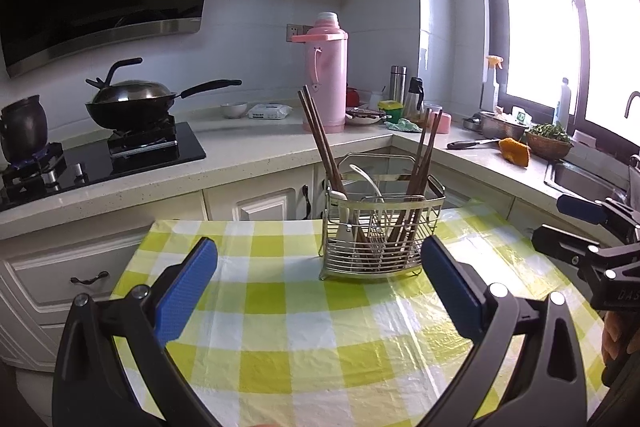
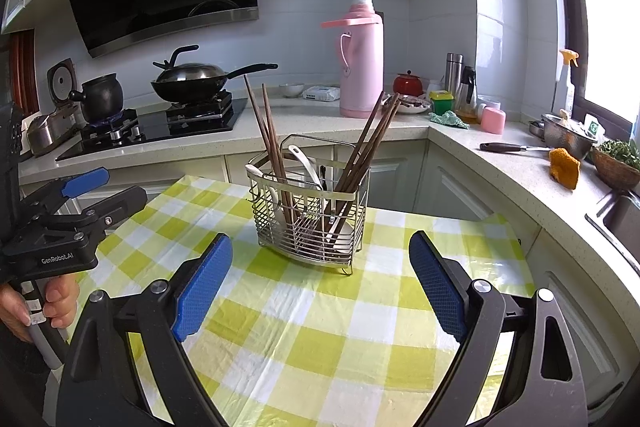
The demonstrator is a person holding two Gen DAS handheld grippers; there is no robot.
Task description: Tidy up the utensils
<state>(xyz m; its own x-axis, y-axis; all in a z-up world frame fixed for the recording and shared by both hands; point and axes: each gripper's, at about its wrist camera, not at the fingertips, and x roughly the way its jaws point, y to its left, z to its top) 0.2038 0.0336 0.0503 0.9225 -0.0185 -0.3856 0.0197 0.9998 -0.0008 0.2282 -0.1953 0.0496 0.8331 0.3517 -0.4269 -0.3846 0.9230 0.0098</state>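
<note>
1. A wire utensil caddy (image 1: pixel 382 235) is seen standing upright on the far half of a table covered by a green-and-white checked cloth (image 1: pixel 304 327).
2. Brown chopsticks (image 1: pixel 320 139) are held in the caddy in two leaning bundles, one at the left end and one (image 2: pixel 366 147) at the right end.
3. White spoons (image 2: pixel 304 161) are lodged between the two bundles, handles pointing up.
4. The left gripper (image 1: pixel 320 295) is shown with its blue pads spread wide apart and nothing between them; the caddy lies beyond it, centred in the gap, not touched.
5. The right gripper (image 2: pixel 320 287) is likewise spread wide and empty; the caddy is placed just beyond and between its fingertips, slightly left of centre, without contact.
6. Each gripper is visible at the edge of the other's view, flanking the table.
7. Beyond the table, a counter carries a pink thermos (image 1: pixel 326 75) and a black wok (image 1: pixel 132 103) on the stove.
</note>
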